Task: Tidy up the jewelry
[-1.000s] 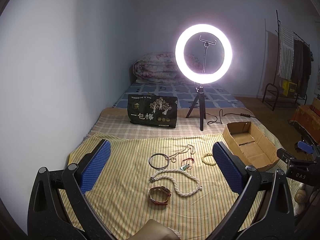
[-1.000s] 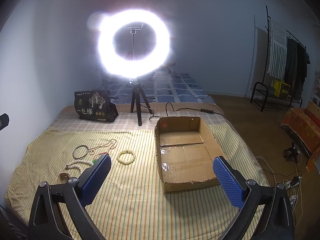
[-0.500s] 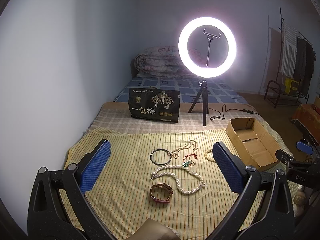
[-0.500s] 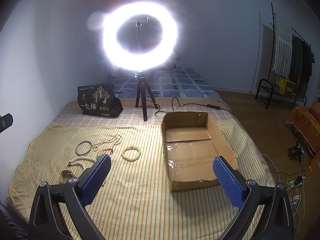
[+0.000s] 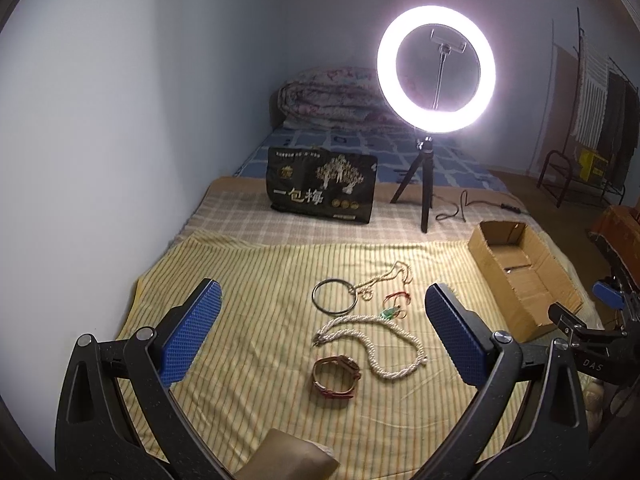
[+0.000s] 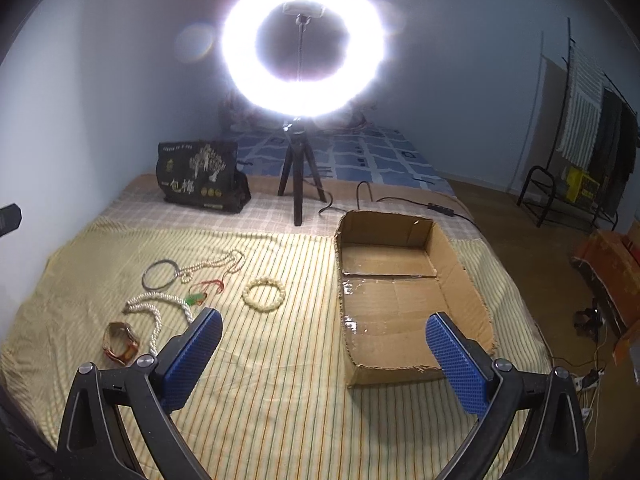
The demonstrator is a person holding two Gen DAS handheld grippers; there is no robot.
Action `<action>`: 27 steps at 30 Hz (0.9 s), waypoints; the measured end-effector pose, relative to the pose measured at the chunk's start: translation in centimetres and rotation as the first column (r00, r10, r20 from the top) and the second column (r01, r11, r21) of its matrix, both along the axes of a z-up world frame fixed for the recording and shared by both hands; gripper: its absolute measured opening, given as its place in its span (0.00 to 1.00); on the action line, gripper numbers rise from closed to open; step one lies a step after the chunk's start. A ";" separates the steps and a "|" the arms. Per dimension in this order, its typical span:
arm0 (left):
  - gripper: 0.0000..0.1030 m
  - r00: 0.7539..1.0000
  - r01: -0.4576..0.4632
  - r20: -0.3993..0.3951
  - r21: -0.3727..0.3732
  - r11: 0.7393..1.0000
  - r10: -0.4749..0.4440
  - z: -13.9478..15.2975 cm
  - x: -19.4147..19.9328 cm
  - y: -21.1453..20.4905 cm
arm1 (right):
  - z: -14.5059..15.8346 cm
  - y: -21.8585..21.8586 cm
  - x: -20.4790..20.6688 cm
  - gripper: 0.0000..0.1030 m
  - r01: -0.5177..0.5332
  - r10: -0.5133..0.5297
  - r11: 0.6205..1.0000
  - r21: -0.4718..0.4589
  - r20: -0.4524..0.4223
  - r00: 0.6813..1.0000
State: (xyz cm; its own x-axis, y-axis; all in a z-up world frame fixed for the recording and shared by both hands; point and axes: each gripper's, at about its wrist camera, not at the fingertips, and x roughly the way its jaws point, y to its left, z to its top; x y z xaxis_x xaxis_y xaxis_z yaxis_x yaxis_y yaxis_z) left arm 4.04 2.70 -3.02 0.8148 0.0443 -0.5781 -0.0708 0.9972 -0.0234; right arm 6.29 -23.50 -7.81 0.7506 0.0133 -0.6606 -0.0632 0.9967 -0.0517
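Jewelry lies on a yellow striped cloth (image 5: pixel 260 280): a metal bangle (image 5: pixel 334 300), a thin bead necklace (image 5: pixel 394 274), a red cord with a green pendant (image 5: pixel 394 308), a twisted pearl necklace (image 5: pixel 376 344) and a brown leather bracelet (image 5: pixel 336 376). A pearl bracelet (image 6: pixel 264 294) lies right of them. An open, empty cardboard box (image 6: pixel 404 296) stands to the right. My left gripper (image 5: pixel 322 336) is open and empty above the jewelry. My right gripper (image 6: pixel 324 354) is open and empty, between the pearl bracelet and the box.
A lit ring light on a tripod (image 5: pixel 436 76) stands behind the cloth with its cable (image 6: pixel 400 200). A black printed bag (image 5: pixel 320 190) stands beside it. A folded quilt (image 5: pixel 332 98) lies at the bed's far end. The wall is left; a clothes rack (image 6: pixel 584 132) stands right.
Both grippers have tilted down and moved slightly forward, so the jewelry and box sit higher and nearer in view. Nothing was picked up; both stay open.
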 end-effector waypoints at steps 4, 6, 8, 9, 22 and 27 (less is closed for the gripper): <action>1.00 0.999 0.002 -0.053 0.006 1.000 -0.001 -1.3 1.0 0.8 | -1.6 0.9 1.0 1.00 -0.063 0.061 0.997 -0.035 -0.038 0.997; 1.00 0.996 0.000 -0.092 -0.006 1.000 0.000 -2.0 1.6 1.5 | -2.3 1.4 1.5 1.00 -0.083 0.080 0.995 -0.055 -0.067 0.995; 1.00 0.992 0.000 -0.129 -0.028 1.000 -0.003 -2.6 2.3 2.3 | -2.8 1.9 2.2 1.00 -0.113 0.108 0.992 -0.053 -0.096 0.990; 1.00 0.990 -0.004 -0.143 -0.038 0.999 -0.001 -2.9 2.6 2.7 | -3.0 2.2 2.4 1.00 -0.125 0.119 0.991 -0.047 -0.103 0.988; 0.90 0.943 0.010 -0.329 -0.120 0.993 -0.049 -8.5 4.8 3.5 | -7.1 7.1 7.9 0.85 -0.305 0.305 0.951 0.046 -0.272 0.913; 0.58 0.893 -0.005 -0.441 -0.213 0.977 -0.091 -11.9 5.8 3.1 | -9.6 8.5 8.9 0.69 -0.325 0.335 0.942 0.087 -0.340 0.879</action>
